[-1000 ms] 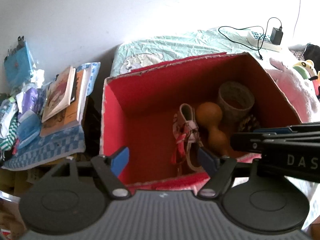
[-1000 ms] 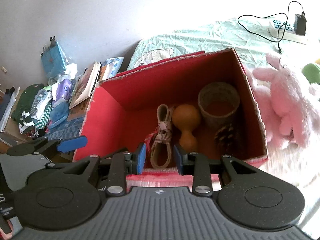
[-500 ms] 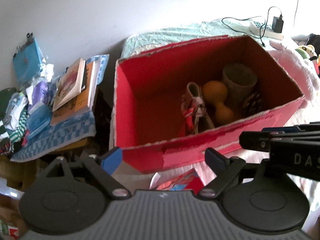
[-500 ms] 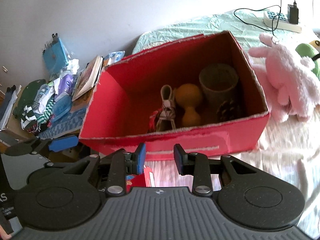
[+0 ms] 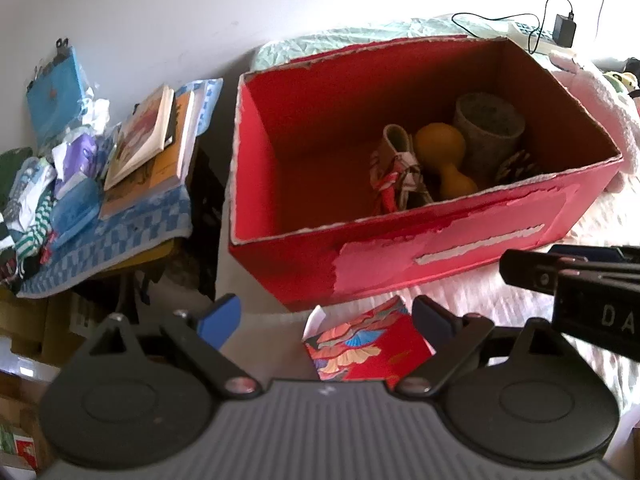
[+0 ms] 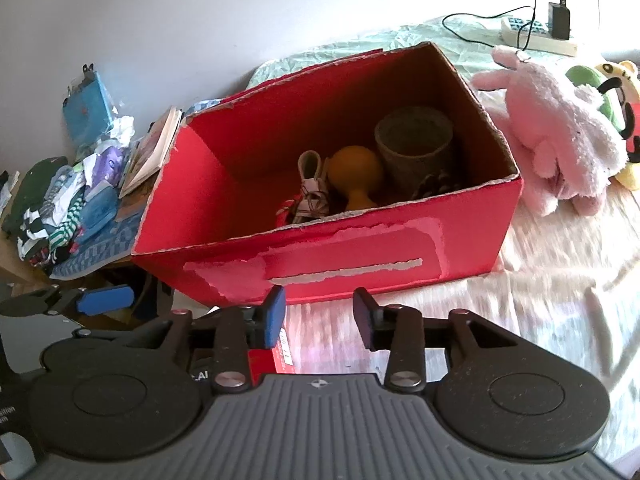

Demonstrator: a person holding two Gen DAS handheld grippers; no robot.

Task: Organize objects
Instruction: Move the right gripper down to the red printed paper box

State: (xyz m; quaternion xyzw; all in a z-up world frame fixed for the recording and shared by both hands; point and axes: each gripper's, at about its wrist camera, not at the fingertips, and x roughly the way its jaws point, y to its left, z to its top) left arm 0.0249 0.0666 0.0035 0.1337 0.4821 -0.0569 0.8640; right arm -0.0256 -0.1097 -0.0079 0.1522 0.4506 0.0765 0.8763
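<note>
A red cardboard box (image 5: 448,240) (image 6: 352,252) stands open on the bed. Inside lie a small shoe (image 5: 394,168) (image 6: 312,196), an orange gourd-shaped thing (image 5: 444,156) (image 6: 356,176), a grey pot (image 5: 488,124) (image 6: 416,144) and a pine cone (image 5: 516,164). A red patterned booklet (image 5: 368,344) lies on the bed in front of the box, between the fingers of my left gripper (image 5: 326,316), which is open and empty. My right gripper (image 6: 320,312) is open and empty, in front of the box's near wall. A pink plush rabbit (image 6: 552,128) lies to the right of the box.
A side table with a blue checked cloth (image 5: 108,232) carries books (image 5: 148,136), clothes and a blue packet (image 5: 56,92). A power strip with charger (image 6: 540,28) lies at the bed's far end. More plush toys (image 6: 608,88) lie at the right edge.
Both grippers have pulled back and up from over the box to in front of it. The red booklet has come into view. The right gripper's fingers have opened wider.
</note>
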